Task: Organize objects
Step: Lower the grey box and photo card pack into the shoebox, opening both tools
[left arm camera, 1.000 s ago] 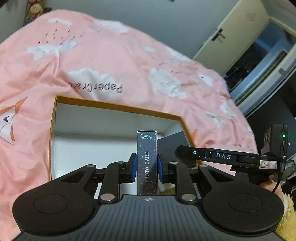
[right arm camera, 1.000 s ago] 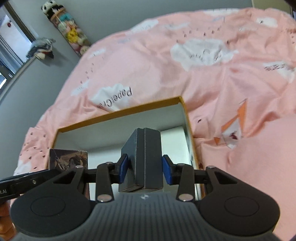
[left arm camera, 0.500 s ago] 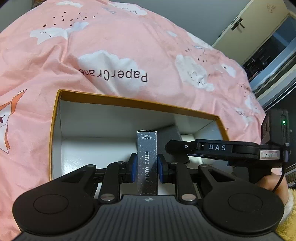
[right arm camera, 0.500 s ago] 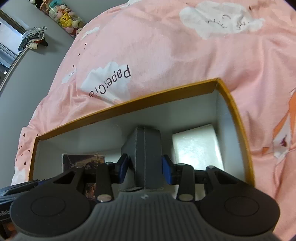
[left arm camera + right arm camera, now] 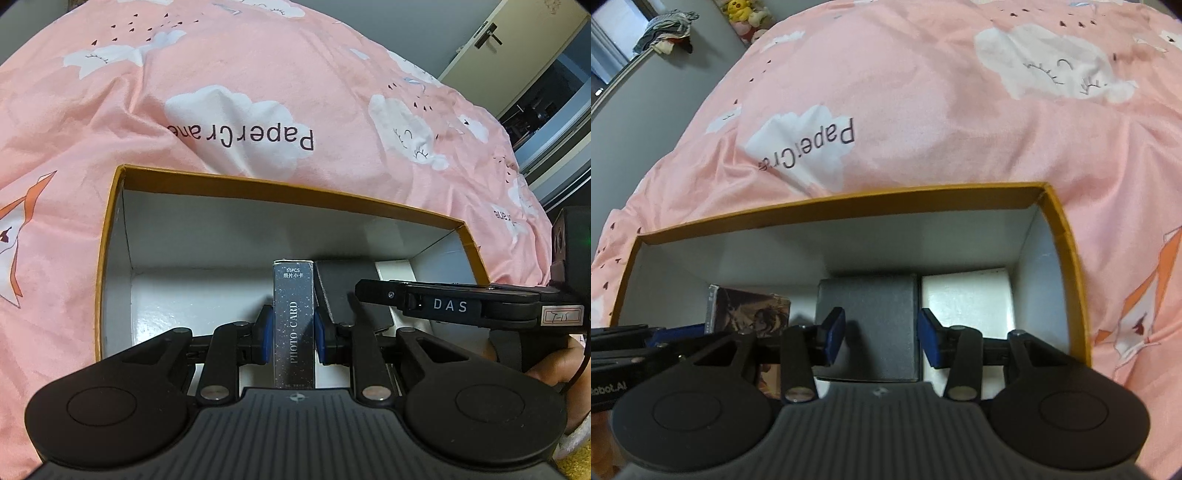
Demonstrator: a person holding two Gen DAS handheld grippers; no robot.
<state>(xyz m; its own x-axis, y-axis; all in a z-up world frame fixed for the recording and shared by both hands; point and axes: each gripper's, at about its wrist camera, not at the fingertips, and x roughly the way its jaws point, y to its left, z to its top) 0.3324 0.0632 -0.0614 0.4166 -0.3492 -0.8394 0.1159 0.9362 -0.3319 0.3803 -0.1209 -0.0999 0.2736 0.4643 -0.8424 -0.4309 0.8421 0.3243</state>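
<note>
The left tool (image 5: 293,334) grips a narrow dark photo-card box (image 5: 293,325) printed "PHOTO CARD", its blue pads (image 5: 266,334) pressed on both long sides, the pack standing upright between them. Just ahead of and below this tool lies an open cardboard box (image 5: 110,236) with an orange rim and white inner walls, resting on a bed under a pink duvet (image 5: 258,92) with white clouds and the words "PaperCrane". The held pack hangs inside the opening, over the white floor near the middle. To this tool's right the right tool (image 5: 461,304) reaches in sideways, marked "DAS", with part of a hand (image 5: 554,365) behind it. In the right wrist view, the right tool (image 5: 881,336) has its jaws parted around a dark grey box (image 5: 871,325); a narrow gap shows between each blue pad (image 5: 833,336) and the box sides, so nothing is clamped. The grey box lies flat on the cardboard box floor directly ahead of this tool, close to the far wall (image 5: 812,236). Just right of it sits a white box (image 5: 966,306), against the right wall. To the left stands the photo-card pack (image 5: 750,314), showing an illustrated face, with the left tool's blue pad beside it.
</note>
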